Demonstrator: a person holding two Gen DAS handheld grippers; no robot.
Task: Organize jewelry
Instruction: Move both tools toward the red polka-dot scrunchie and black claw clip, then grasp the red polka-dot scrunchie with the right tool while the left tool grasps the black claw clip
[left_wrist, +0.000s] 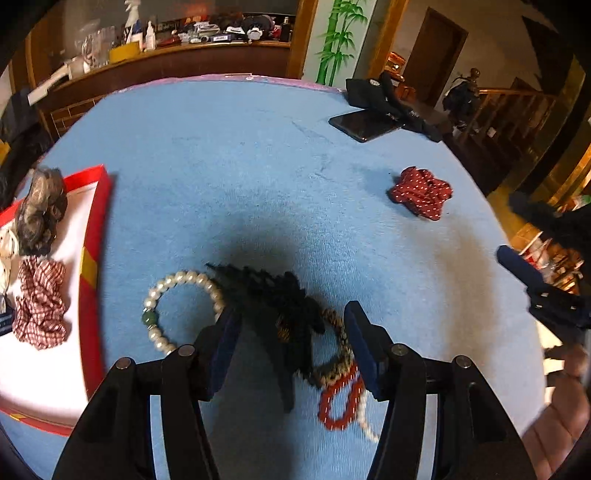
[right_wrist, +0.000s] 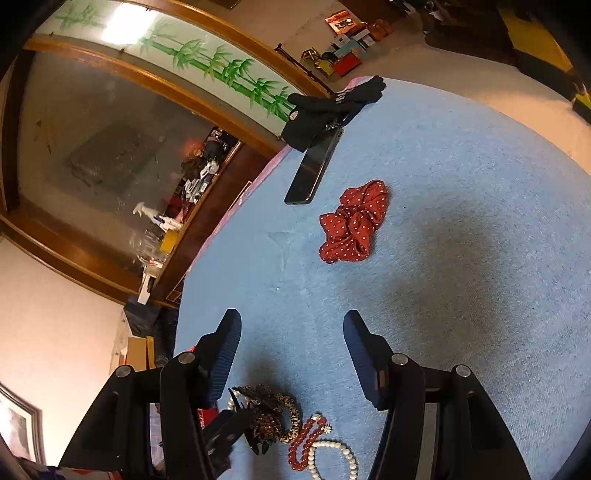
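Note:
My left gripper (left_wrist: 291, 325) is open low over a jewelry pile on the blue tablecloth (left_wrist: 258, 166). Between its fingers lies a black hair piece (left_wrist: 273, 299). A pearl bracelet with a green bead (left_wrist: 177, 306) lies to the left; a leopard-print band (left_wrist: 340, 347) and a red bead bracelet (left_wrist: 341, 402) lie to the right. My right gripper (right_wrist: 291, 328) is open and empty above the cloth; the same pile (right_wrist: 273, 417) shows below it. A red dotted scrunchie (right_wrist: 352, 221) lies ahead, also in the left wrist view (left_wrist: 421, 192).
A red-rimmed white box (left_wrist: 92, 236) at the left holds a grey scrunchie (left_wrist: 40, 210) and a checked scrunchie (left_wrist: 38, 302). A black phone (left_wrist: 364, 123) and black gloves (left_wrist: 388, 98) lie at the far edge. The right gripper shows at the right (left_wrist: 546, 291).

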